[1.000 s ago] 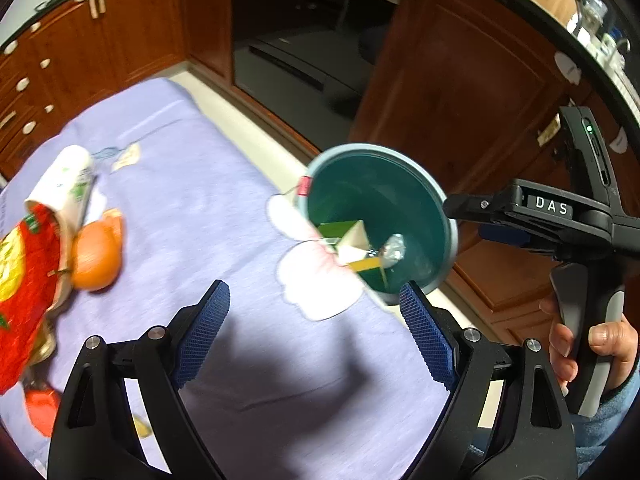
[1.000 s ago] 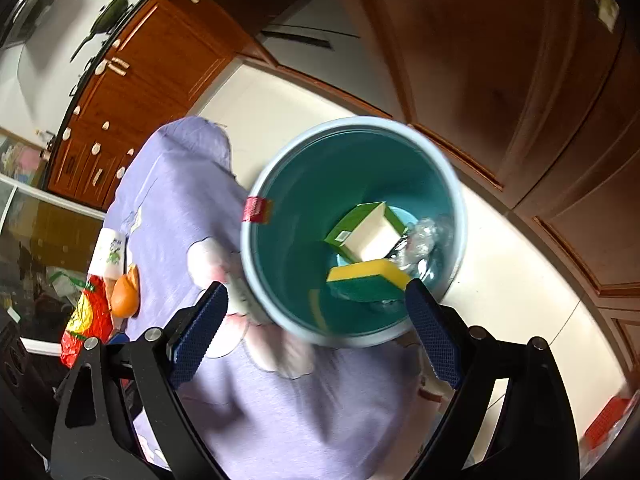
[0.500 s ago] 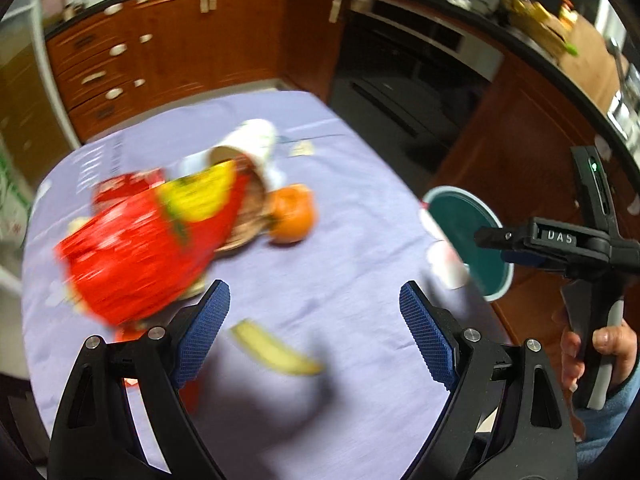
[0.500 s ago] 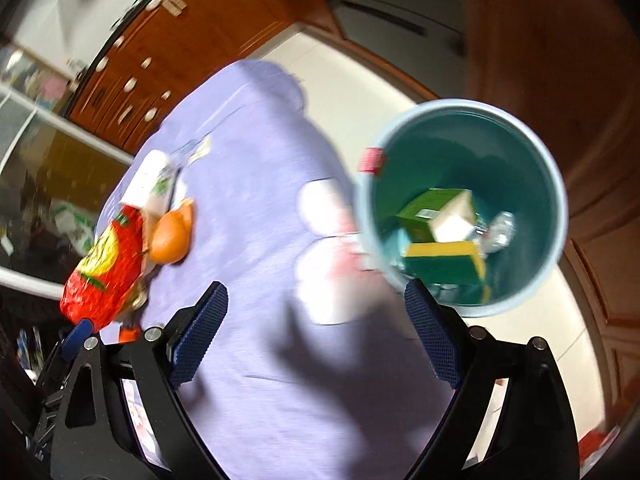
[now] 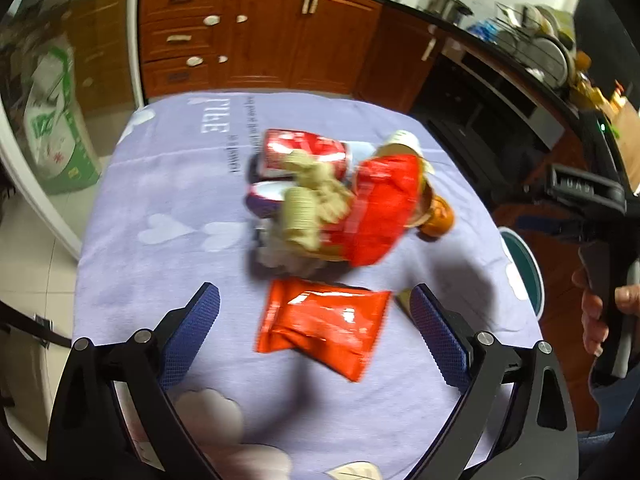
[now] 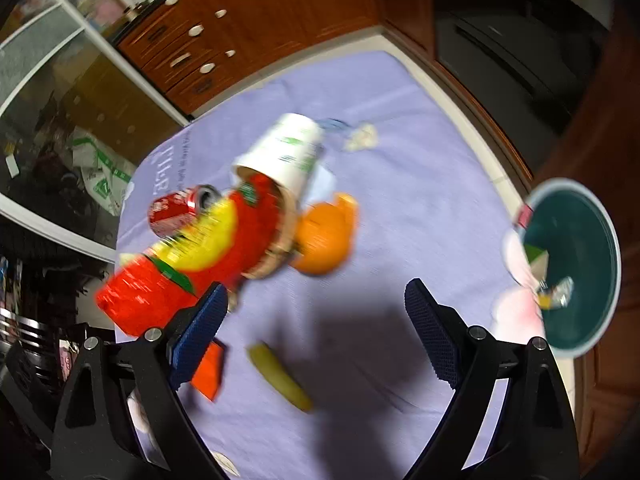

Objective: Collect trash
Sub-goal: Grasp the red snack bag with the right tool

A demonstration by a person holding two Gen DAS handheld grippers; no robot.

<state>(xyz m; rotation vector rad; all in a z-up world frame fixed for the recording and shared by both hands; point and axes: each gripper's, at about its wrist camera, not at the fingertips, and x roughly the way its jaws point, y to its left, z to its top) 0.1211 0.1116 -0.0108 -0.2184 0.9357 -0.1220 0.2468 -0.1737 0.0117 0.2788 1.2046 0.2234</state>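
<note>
Trash lies in a heap on the lilac tablecloth [image 5: 168,184]. An orange snack packet [image 5: 324,330] lies flat between my open left gripper's fingers; the left gripper [image 5: 316,328] hovers above it, empty. Behind are a red chip bag [image 5: 380,216], a red soda can [image 5: 304,152], crumpled beige paper [image 5: 312,200], a white paper cup [image 6: 286,152] and an orange peel [image 6: 324,240]. My right gripper [image 6: 316,324] is open and empty above the cloth, near a yellow-green peel strip [image 6: 280,376]. The teal bin [image 6: 576,264] stands off the table's right edge and holds a carton and foil.
Brown kitchen cabinets [image 5: 256,40] and a dark oven [image 6: 512,40] stand behind the table. The floor is pale tile [image 5: 24,248]. The hand-held right gripper's body [image 5: 588,200] shows at the right of the left wrist view. A small crumpled scrap [image 6: 362,136] lies by the cup.
Both grippers have swung left, away from the bin and over the trash heap. The orange packet has come between the left fingers. Both stay open.
</note>
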